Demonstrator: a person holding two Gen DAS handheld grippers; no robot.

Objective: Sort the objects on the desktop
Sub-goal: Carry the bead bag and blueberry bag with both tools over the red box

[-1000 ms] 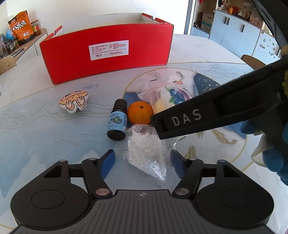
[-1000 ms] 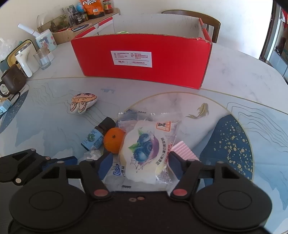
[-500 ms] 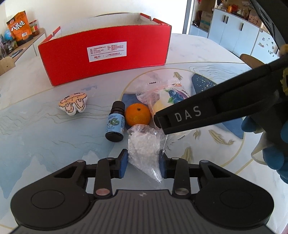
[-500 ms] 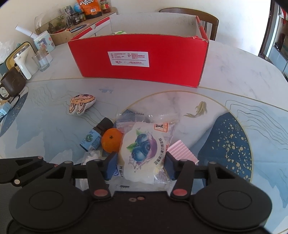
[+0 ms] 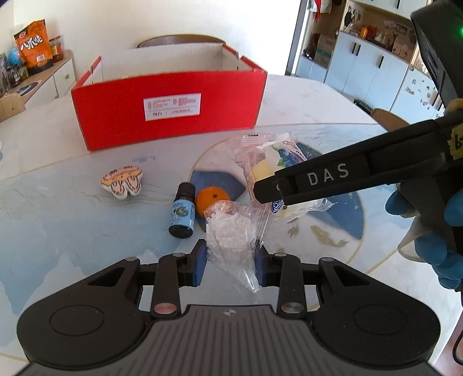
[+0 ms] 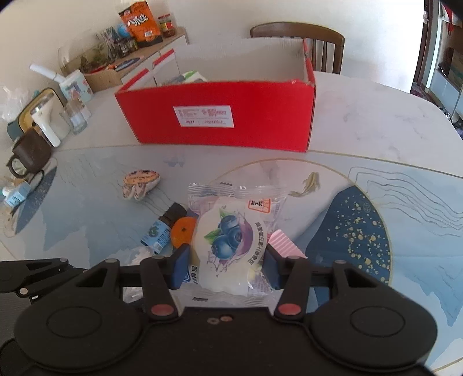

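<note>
Red cardboard box [image 5: 169, 108], open-topped with a white label, stands at the far side of the table [image 5: 58, 219], a pale marbled top printed with blue mountains and gold fish; a wooden chair [image 6: 298, 31] stands behind it, and a sideboard with an orange snack bag [image 6: 140, 21] lines the wall. On the table's left edge, in the right wrist view, stand a brown mug [image 6: 29, 153], a drinking glass [image 6: 75, 117] and a white dispenser [image 6: 44, 123]. The right gripper [image 6: 227, 261] has its blue pads pressed against both sides of the blueberry pastry packet [image 6: 228, 245], which is clear of the table; a pink ridged pad [image 6: 285, 244] lies just beside it. The left gripper [image 5: 230, 260] is clamped on the clear bag of white beads [image 5: 234, 234]. Near both lie an orange [image 5: 212, 199], a blue-labelled dropper bottle [image 5: 182, 212] touching it, and a cartoon-printed eraser [image 5: 123, 180] well apart. A blue-gloved hand [image 5: 434, 231] bears the right tool. Compared with one second earlier, both jaw pairs have narrowed from open stances onto their bags, and both bags have risen off the surface.
</note>
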